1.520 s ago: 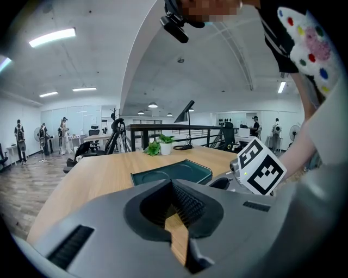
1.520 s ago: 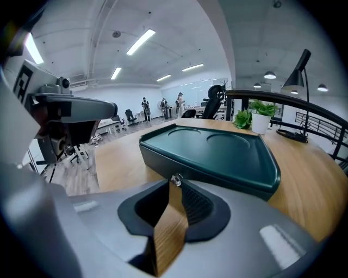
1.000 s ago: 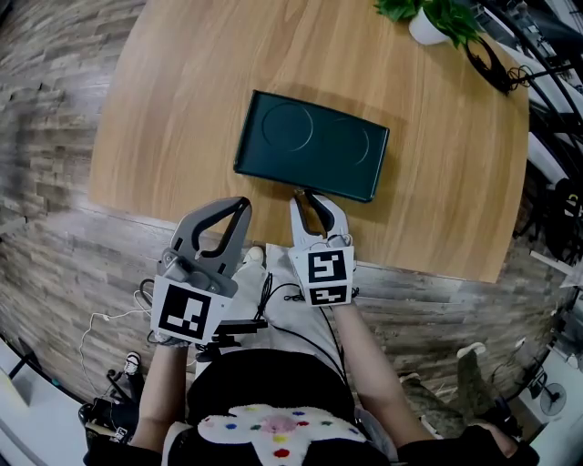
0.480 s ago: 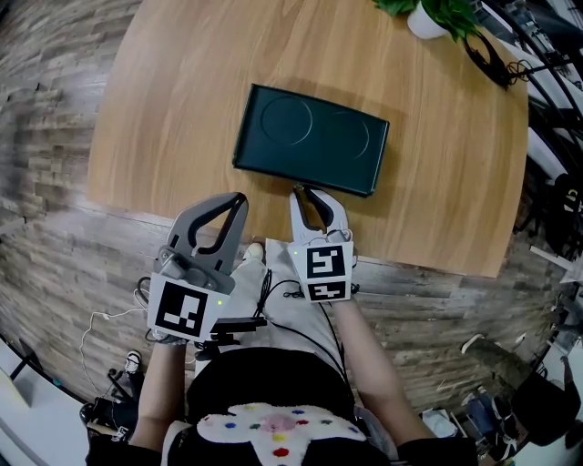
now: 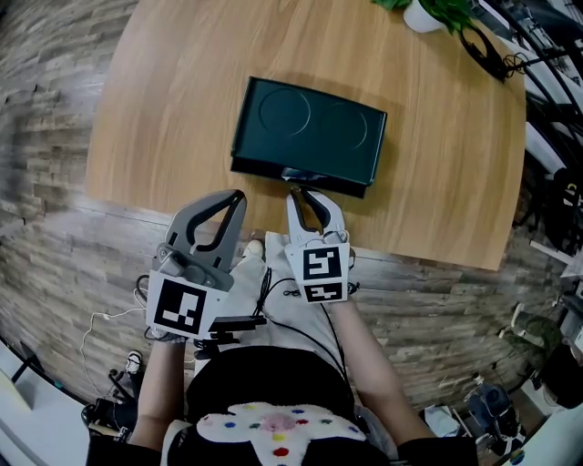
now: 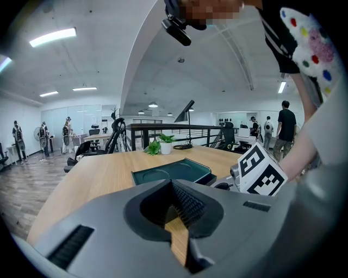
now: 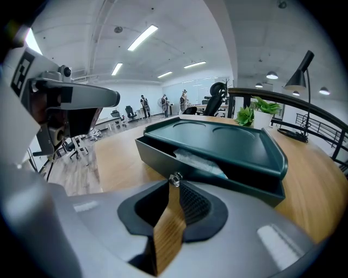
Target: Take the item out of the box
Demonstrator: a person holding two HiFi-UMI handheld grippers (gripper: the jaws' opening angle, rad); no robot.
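Observation:
A dark green flat box lies on the round wooden table. Its drawer stands a little way out on the near side, and a clear plastic-wrapped item shows in the gap. My right gripper is shut on the drawer's small metal knob. My left gripper hangs shut and empty at the table's front edge, left of the right one. From the left gripper view the box lies ahead.
A potted plant and a black lamp base with cable stand at the table's far right. The table's front edge runs just under both grippers. Office chairs and people are far behind.
The drawer has slid a little way out of the box toward me, with the right gripper on its knob. The left gripper has stayed where it was.

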